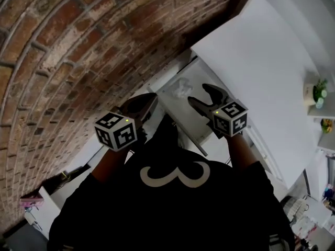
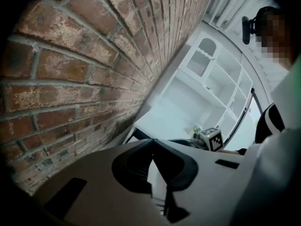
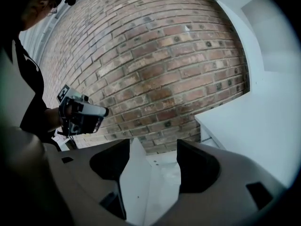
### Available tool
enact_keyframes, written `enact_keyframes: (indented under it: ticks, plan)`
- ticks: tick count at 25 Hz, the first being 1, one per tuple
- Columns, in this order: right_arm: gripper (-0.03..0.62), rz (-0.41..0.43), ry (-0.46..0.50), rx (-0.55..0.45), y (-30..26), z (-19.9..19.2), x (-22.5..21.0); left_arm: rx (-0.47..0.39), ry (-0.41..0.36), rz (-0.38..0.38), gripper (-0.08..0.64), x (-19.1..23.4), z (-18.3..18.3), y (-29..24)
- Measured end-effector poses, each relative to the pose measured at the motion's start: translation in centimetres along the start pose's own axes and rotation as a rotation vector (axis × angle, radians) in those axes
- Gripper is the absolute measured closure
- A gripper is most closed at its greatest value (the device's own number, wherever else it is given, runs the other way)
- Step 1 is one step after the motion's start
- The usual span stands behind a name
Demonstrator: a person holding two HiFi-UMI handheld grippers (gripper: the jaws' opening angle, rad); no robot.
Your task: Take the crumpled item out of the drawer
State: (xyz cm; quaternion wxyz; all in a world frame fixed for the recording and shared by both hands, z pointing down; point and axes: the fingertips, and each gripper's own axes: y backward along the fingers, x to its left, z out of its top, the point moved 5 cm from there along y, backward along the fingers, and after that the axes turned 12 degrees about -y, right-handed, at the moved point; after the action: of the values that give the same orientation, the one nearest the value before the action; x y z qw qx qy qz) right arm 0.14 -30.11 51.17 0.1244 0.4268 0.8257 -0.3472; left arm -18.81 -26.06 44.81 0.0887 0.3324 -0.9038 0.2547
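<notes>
Next, lower your right gripper (image 1: 197,92), jaws spread, onto the crumpled item (image 1: 181,87) at frame centre; left gripper (image 1: 151,99) jaws are pressed together.

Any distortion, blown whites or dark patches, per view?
Head view: fisheye bows the brick wall; dark shirt underexposed; crumpled item barely stands out in the white drawer. Left gripper view: black vignetted corners, mosaic patch top right. Right gripper view: brick courses curve, cabinet top nearly blown out.
</notes>
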Motion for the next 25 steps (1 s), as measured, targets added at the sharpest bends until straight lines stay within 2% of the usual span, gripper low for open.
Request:
enact_keyframes:
  ticks: [4, 10, 15, 19, 25]
  plan:
    - [0.291, -0.051, 0.030, 0.069, -3.4, -1.6, -2.5, 0.022, 0.011, -0.003, 0.558, 1.7, -0.2, -1.0]
    - [0.293, -0.120, 0.007, 0.184, -7.8, -5.0, -6.0, 0.071, 0.031, -0.005, 0.558, 3.5, -0.8, -2.4]
    - [0.296, -0.177, -0.082, 0.264, -10.2, -8.5, -9.2, 0.098, 0.039, -0.012, 0.558, 4.7, -1.0, -3.4]
    - [0.302, -0.232, -0.209, 0.301, -11.3, -10.8, -11.4, 0.121, 0.045, -0.010, 0.558, 5.6, -1.3, -4.3]
    - [0.309, -0.259, -0.216, 0.341, -13.6, -12.7, -13.2, 0.149, 0.045, -0.004, 0.558, 6.7, -1.5, -5.2]
